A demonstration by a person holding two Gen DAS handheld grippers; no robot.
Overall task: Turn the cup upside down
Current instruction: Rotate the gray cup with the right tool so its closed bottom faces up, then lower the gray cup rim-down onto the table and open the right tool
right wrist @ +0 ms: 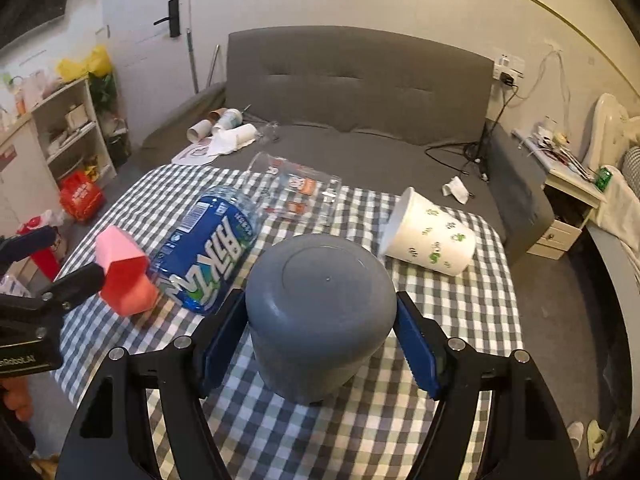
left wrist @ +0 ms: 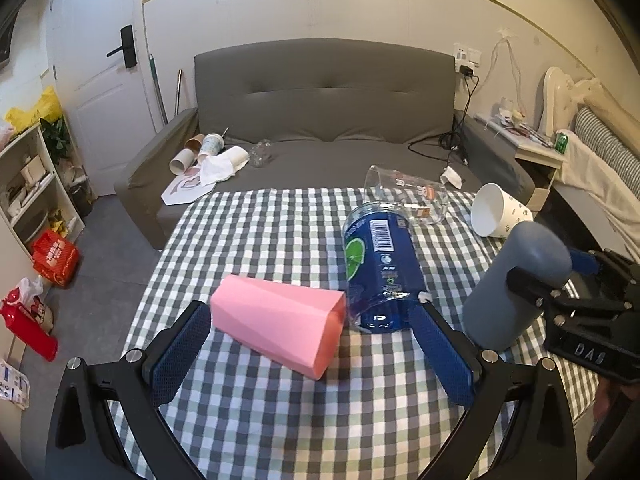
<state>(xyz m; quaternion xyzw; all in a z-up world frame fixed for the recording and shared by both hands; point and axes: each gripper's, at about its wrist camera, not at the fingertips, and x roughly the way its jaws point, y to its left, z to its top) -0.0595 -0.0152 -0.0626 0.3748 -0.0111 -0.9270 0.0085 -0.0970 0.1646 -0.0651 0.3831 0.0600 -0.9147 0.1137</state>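
Right claw [right wrist: 320, 332] clamped on grey cup [right wrist: 320, 312], base up, over checkered tabletop [right wrist: 360, 432]. Left claw [left wrist: 312, 344] wide open, holding nothing (pink cup [left wrist: 280, 320] lying between fingers).

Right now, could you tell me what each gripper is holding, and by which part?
The right gripper clamps the grey cup by its side walls, closed base up. The left gripper is open, holding nothing.
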